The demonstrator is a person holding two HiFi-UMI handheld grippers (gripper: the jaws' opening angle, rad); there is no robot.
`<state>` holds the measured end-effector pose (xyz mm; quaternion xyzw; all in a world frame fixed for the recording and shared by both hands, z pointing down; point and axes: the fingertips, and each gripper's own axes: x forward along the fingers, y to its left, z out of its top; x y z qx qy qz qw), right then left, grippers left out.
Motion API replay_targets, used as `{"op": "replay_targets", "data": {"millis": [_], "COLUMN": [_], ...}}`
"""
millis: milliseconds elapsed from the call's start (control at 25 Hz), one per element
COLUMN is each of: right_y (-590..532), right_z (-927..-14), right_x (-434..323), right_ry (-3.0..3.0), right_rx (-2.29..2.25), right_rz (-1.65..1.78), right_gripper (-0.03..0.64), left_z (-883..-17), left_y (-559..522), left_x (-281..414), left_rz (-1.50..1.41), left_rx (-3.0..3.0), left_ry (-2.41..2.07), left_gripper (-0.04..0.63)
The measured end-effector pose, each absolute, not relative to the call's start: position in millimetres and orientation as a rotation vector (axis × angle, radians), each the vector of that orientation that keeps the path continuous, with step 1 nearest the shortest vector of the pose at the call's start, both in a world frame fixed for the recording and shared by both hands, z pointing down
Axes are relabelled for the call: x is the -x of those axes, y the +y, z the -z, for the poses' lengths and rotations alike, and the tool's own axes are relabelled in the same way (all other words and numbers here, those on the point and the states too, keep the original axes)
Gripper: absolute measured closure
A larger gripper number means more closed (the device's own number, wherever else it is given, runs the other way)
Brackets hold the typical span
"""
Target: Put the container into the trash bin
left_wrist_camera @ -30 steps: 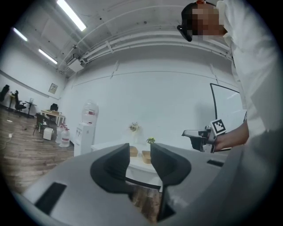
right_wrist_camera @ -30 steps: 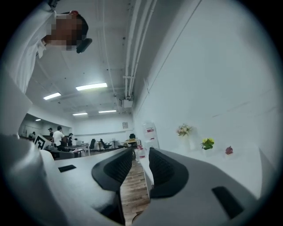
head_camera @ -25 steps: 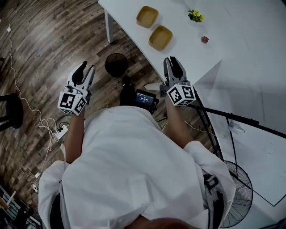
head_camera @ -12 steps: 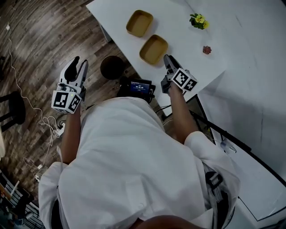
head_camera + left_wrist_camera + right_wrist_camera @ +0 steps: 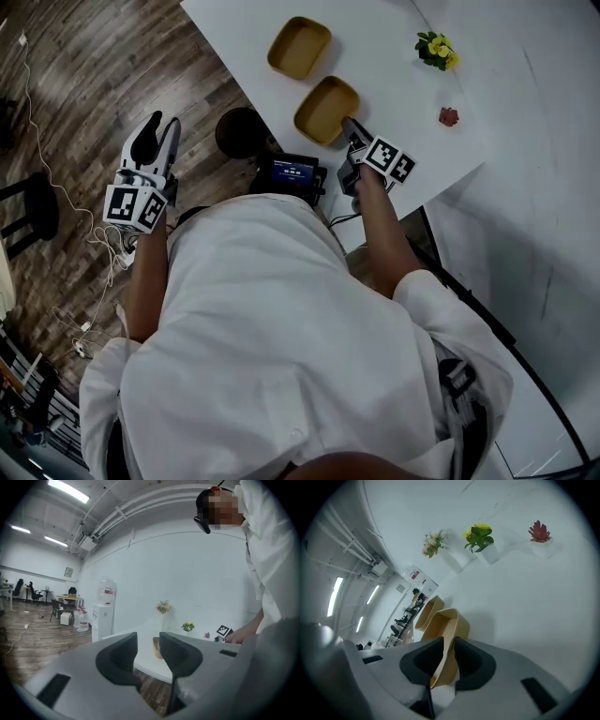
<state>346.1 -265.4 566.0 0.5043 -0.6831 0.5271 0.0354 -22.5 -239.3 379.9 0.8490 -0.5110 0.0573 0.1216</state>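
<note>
Since a second ago the right gripper has come in from the table's near edge and dropped onto the table, and it is now sitting at the near rim of the container. Its jaws are closing, one inside the tan wall and one outside. In the right gripper view that wall is filling the gap between the dark pads, so the gripper is pinching the rim. The container is resting flat on the table, close to the table's near edge. A second container of the same colour is lying just beyond it, farther in along the same edge and not touching it.

The left gripper is hanging off the table, out over the wooden floor. Its jaws are standing apart with nothing between them, and they are pointing roughly level towards the table's side.

The trash bin, dark and round, is standing on the floor just off the table's near edge, between the left gripper and the table.

A small plant with yellow flowers is standing farther in on the table. A small red plant is standing on the table to the right of the container, well apart from it.

A dark device with a lit screen is hanging in front of the person, just outside the table's near edge
</note>
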Motion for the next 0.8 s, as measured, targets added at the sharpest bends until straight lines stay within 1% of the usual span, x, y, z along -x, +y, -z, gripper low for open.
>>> {"op": "replay_targets", "data": {"millis": [80,200,320,600,800], "right_y": [-266.8,-269.8,-271.2,-269.3,-263.2], "right_z": [-567.6,-570.2,-567.0,-540.7,-507.1], "right_x": [-346.9,-349.1,-349.5,-341.3,-318.8], "right_ry": [-2.081,-2.055,-2.063,-2.146,-2.238], "right_rx": [-1.565,-1.592,-1.599,-1.641,-1.689], "right_rz": [-1.663,-1.720,-1.703,-1.572,-1.434], "right_gripper": [0.543,0.560,0.568,0.575,0.575], "left_z": [-381.4,-382.9,-385.2,-392.7,-386.7], "left_y": [-241.3,-242.9,-240.7,-228.8,-215.3], "left_x": [24.3,26.6,30.9,49.5,76.0], "left_rz": [-0.160,-0.144,-0.144,-0.113,-0.055], "left_rx": [-2.467,-2.454,-2.452,-2.450,-2.489], "left_ry": [-1.497,-1.501,-1.502,-1.485,-1.474], "left_gripper": [0.456,0.456,0.456,0.456,0.456]}}
